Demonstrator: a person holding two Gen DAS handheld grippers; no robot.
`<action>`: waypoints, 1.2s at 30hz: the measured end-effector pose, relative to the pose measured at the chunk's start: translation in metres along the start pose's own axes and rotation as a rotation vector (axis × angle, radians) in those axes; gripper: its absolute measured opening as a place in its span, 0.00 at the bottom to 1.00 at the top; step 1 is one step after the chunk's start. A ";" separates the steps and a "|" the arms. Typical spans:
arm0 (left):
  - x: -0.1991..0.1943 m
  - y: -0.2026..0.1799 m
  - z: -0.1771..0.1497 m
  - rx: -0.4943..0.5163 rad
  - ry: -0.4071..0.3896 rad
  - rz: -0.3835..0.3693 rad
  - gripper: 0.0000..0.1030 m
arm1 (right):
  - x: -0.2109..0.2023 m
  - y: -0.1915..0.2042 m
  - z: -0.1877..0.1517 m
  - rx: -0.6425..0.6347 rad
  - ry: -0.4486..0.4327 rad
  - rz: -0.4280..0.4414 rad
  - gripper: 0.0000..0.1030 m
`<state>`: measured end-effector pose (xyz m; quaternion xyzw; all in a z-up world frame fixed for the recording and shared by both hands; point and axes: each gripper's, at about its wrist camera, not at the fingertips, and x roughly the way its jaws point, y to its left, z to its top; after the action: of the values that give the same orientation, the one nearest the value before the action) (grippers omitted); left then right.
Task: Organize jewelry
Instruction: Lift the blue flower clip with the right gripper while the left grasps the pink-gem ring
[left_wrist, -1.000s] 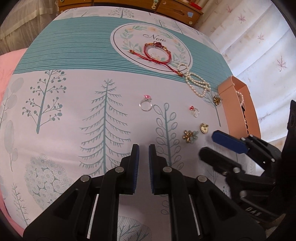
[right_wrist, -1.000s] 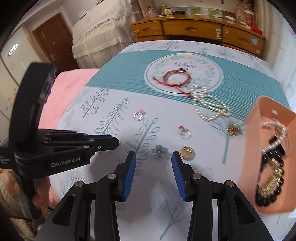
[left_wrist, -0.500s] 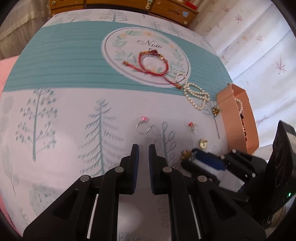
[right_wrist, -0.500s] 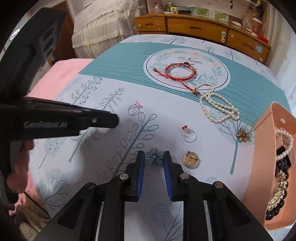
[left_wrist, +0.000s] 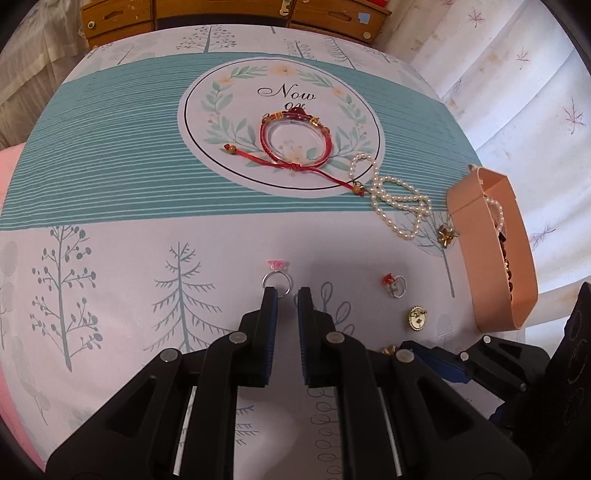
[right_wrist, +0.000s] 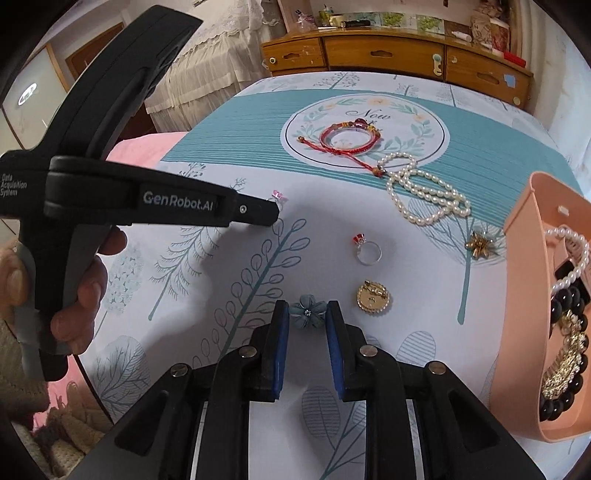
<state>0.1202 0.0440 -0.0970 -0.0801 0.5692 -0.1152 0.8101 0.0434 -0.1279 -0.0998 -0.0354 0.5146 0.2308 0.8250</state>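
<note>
Your right gripper (right_wrist: 307, 321) has its jaws around the blue flower brooch (right_wrist: 308, 311) near the bed's front edge, pads at or nearly at the petals; contact can't be confirmed, it's not lifted yet, so call it closing, not holding. Your left gripper (left_wrist: 287, 295) has its jaws almost together with nothing between them, tips just beside the pink-stone ring (left_wrist: 276, 280) mid-bed. Task looks roughly half done, as a judgement. The peach tray (right_wrist: 517, 236) at the bed's right edge already holds a pearl bracelet (right_wrist: 570, 254), a black bead strand (right_wrist: 569, 299) and a gold piece (right_wrist: 565, 362); exact count inside is unclear. Left out on the bedspread (right_wrist: 229, 147): the red cord bracelet (right_wrist: 347, 142) on the printed circle toward the far edge, the pearl necklace (right_wrist: 424, 195) just beside it, the gold flower brooch (right_wrist: 479, 245) close to the tray wall, the red-stone ring (right_wrist: 367, 251), the round gold brooch (right_wrist: 373, 299), plus the pink ring and the blue flower. So seven pieces still to go into the tray.
</note>
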 end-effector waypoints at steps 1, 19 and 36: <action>0.000 0.000 0.000 0.001 0.000 0.001 0.12 | 0.000 -0.001 0.000 0.003 0.000 0.003 0.19; 0.005 -0.003 0.021 0.047 -0.039 0.085 0.62 | -0.005 -0.005 -0.003 0.038 -0.016 0.037 0.19; 0.009 -0.022 0.014 0.147 -0.037 0.168 0.11 | -0.010 -0.009 -0.004 0.051 -0.029 0.051 0.19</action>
<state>0.1346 0.0205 -0.0944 0.0253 0.5489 -0.0866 0.8310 0.0400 -0.1405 -0.0944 0.0022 0.5089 0.2393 0.8269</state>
